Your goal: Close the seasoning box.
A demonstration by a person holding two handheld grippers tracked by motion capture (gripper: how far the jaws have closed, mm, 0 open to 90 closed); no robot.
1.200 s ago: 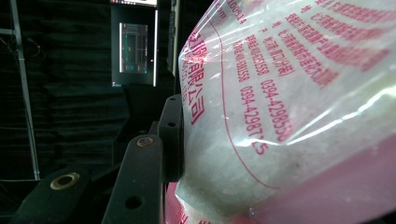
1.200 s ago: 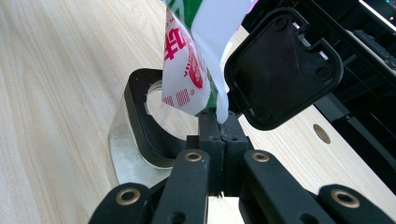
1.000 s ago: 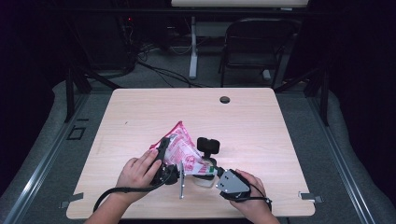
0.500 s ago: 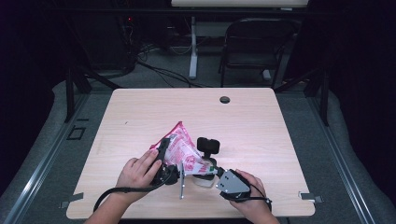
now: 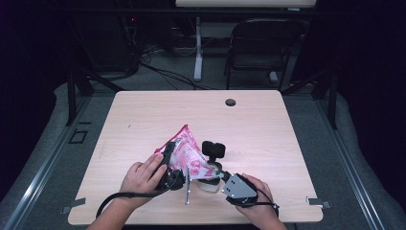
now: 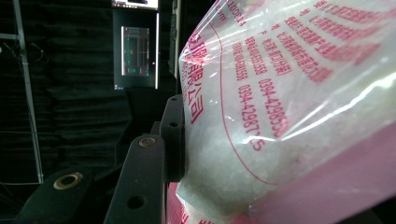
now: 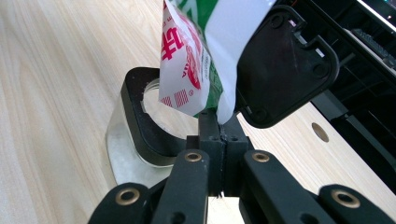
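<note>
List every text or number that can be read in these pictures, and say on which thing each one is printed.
"0394-4298550": red print on the clear side of the bag.
"0394-42987": the line below it; its last digits are blurred.
Other red lines on the bag, Chinese characters and smaller numbers: too blurred to read.
Red and green print at the bag's lower corner, in the right gripper view: not readable.

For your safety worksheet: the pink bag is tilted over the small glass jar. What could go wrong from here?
1. The bag mouth hangs beside the glass jar opening, so the white grains may spill on the table.
2. The right gripper pinches only the bag's corner; it could slip.
3. The jar stands free and may be knocked over.
</note>
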